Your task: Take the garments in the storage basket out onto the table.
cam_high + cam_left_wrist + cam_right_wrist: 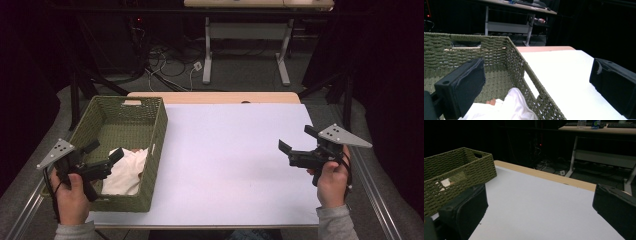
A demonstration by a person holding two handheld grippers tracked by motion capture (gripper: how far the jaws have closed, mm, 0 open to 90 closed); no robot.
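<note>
Your wide-open left gripper point(102, 155), over the green woven basket point(155, 135), may snag its white cloth point(125, 172); your right gripper point(296, 145) gapes empty.

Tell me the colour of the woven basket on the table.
The basket is olive green, with a woven texture; the left gripper view shows it best.

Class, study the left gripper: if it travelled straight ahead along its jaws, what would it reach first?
Probably the basket's right wall: the open left gripper straddles it, above the white cloth. Its height is unclear, so it might pass over.
</note>
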